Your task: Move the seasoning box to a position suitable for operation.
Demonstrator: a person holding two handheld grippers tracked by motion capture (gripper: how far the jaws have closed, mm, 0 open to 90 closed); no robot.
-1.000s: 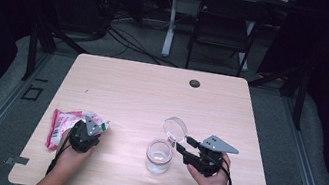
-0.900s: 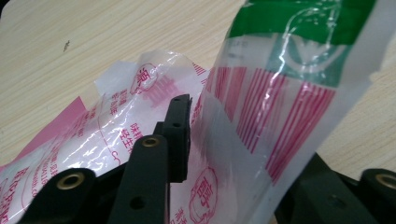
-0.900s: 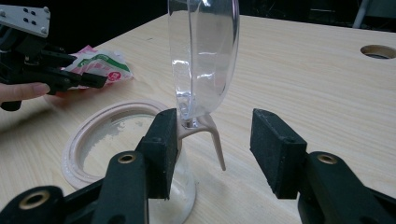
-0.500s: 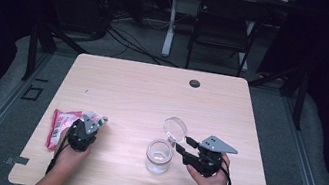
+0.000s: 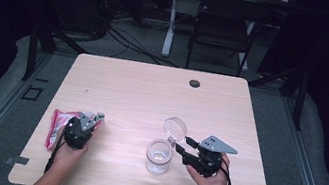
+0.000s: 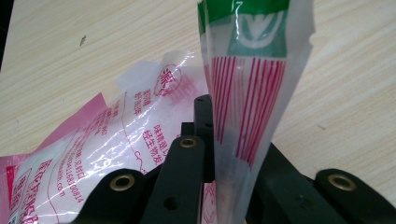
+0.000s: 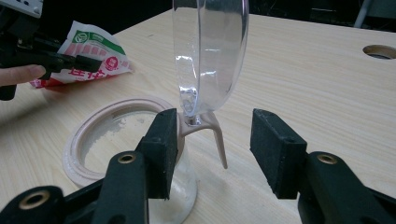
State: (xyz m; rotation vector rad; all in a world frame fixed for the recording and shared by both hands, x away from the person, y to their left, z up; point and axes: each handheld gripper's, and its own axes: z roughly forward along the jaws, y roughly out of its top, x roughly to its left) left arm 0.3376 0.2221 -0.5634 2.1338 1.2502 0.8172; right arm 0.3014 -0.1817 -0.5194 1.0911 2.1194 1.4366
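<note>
Item: clear jar (image 5: 159, 156) with pale ring at the mouth, standing just left of the right gripper (image 5: 182, 152), near the front edge of the table (image 5: 152, 95). Hinged lid (image 5: 174, 128) swung up and back, upright above the jaws in the right gripper view (image 7: 210, 51). Right gripper (image 7: 212, 144) jaws apart — one pad against the jar's (image 7: 121, 149) rim by the hinge, the other clear of it on the far side, nothing clamped. White residue noted inside the jar.

Item: red-and-white packet (image 5: 59, 125), printed, lying flat behind and to the left of the left gripper (image 5: 88, 121), close to the table's left edge. Second packet (image 6: 252, 79), green-topped with red stripes, standing upright between the left gripper's (image 6: 212, 154) jaws — pinched at its lower part. Flat packet (image 6: 98, 144) overlapped by the jaws on their left.

Surroundings: small dark round hole (image 5: 195, 83) well beyond both grippers, near the far edge. Wide bare tabletop ahead of and between the grippers. Folding chair (image 5: 224, 26) and cables on the floor past the table.

Pose: both hands low at the near edge, forearms entering from the front; left hand (image 5: 69, 150) angled forward and to the right, right hand (image 5: 211, 176) turned toward the jar, grey plate (image 5: 217, 144) uppermost.
</note>
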